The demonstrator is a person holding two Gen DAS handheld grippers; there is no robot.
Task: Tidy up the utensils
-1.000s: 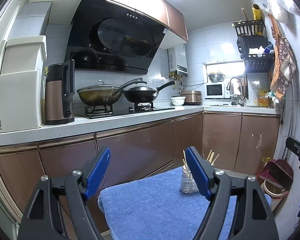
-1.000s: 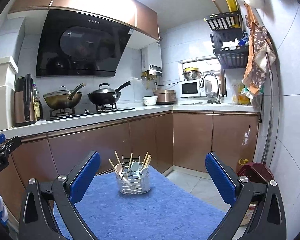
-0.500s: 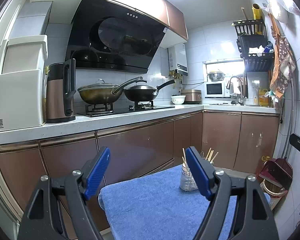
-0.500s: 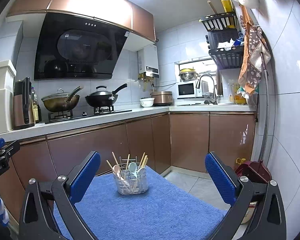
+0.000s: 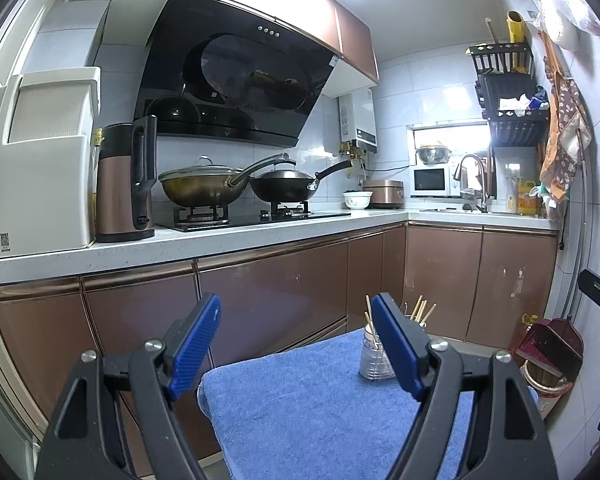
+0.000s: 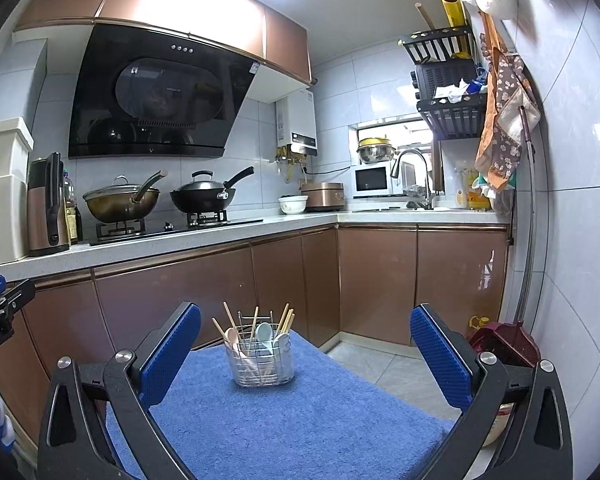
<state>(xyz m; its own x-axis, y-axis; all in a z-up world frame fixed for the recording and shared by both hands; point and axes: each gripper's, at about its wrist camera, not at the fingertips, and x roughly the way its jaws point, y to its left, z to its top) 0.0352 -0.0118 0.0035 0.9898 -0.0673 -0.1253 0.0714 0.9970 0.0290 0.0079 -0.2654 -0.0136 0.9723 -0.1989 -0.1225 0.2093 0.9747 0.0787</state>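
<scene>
A wire utensil basket (image 6: 261, 364) stands on a blue towel (image 6: 284, 424) and holds wooden chopsticks (image 6: 287, 317) and pale spoons (image 6: 263, 333). In the left wrist view the basket (image 5: 374, 356) shows partly behind the right finger, on the towel (image 5: 312, 412). My left gripper (image 5: 296, 344) is open and empty, held above the towel's near left part. My right gripper (image 6: 306, 346) is open and empty, held back from the basket, which sits between its fingers in view.
A counter (image 5: 228, 236) with brown cabinets runs behind the towel, with two woks (image 5: 204, 188) on a stove, a kettle (image 5: 126, 180) and a white box (image 5: 40, 168). A sink and microwave (image 6: 374, 178) are at the back right. A red dustpan (image 6: 504, 342) leans at the right wall.
Both grippers have drawn back and risen slightly, so the basket looks a little smaller and lower. Both stay open and empty.
</scene>
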